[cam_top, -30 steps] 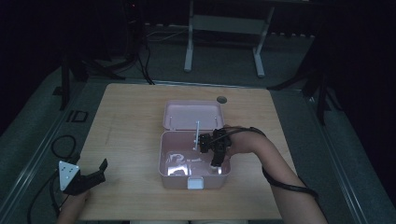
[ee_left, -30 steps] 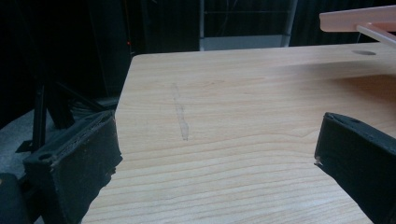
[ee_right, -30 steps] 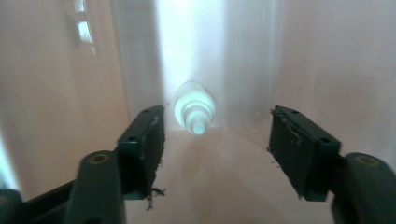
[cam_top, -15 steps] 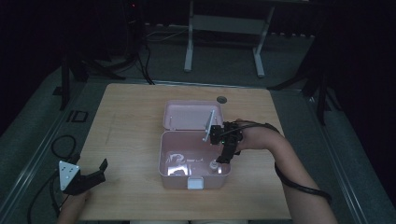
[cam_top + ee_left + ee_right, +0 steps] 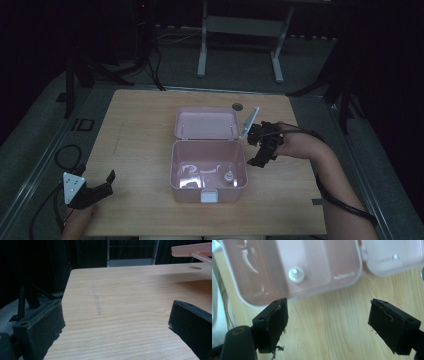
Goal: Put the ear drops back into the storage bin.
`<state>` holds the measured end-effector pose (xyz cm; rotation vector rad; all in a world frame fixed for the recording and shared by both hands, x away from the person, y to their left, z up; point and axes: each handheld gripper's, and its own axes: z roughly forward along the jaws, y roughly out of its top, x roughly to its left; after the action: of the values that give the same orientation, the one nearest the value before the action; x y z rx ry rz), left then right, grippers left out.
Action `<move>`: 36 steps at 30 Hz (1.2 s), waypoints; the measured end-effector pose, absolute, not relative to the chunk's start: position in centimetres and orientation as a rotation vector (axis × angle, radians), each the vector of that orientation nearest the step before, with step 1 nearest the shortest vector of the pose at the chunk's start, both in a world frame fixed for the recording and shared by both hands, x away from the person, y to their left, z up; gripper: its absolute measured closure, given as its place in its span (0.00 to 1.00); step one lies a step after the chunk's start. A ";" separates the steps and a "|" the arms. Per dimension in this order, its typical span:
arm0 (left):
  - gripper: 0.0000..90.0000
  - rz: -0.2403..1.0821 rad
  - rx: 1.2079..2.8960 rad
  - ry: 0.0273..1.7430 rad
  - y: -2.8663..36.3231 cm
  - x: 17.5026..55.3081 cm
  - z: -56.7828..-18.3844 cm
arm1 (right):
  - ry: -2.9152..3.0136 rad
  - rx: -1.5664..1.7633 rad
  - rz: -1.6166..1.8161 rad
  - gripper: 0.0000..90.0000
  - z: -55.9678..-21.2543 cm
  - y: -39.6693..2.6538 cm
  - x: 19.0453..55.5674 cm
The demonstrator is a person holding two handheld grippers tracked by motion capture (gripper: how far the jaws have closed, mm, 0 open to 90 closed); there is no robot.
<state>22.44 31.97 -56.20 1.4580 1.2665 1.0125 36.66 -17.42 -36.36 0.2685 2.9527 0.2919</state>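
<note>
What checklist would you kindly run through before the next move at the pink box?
1. Right gripper empty: ok; its jaws have just been opening, with nothing between them.
2. Right gripper outside the pink box: ok, it is over the table beside the box's right wall.
3. Small white bottle inside the box: ok, it sits on the floor near the front right.
4. Lid open: ok, laid back behind the box.
5. Left gripper idle: ok, open over bare wood at front left.
6. Other white items in the box identified: cannot tell.

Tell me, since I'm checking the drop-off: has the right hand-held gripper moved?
Yes. The right hand-held gripper has left the pink box, now over the table right of it, jaws just opened, empty.
</note>
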 end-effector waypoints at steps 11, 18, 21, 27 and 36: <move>0.00 1.014 1.458 1.267 31.9 22.4 -56.2 | 2.977 0.427 0.339 0.18 -40.0 -21.3 37.1; 0.00 1.015 1.457 1.268 31.9 22.4 -56.2 | 2.955 0.513 0.390 0.18 -43.4 -23.7 37.3; 0.00 1.015 1.457 1.268 31.9 22.4 -56.2 | 2.940 0.546 0.406 0.18 -44.3 -24.4 37.4; 0.00 1.015 1.457 1.267 31.9 22.4 -56.2 | 2.841 0.692 0.563 0.18 -46.7 -26.7 37.4; 0.00 1.012 1.455 1.267 32.0 22.4 -56.2 | 2.657 0.865 0.770 0.18 -49.5 -28.8 37.2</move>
<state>22.42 31.98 -56.21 1.4549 1.2668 1.0124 37.23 -28.77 -49.46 0.8654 2.6572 0.7700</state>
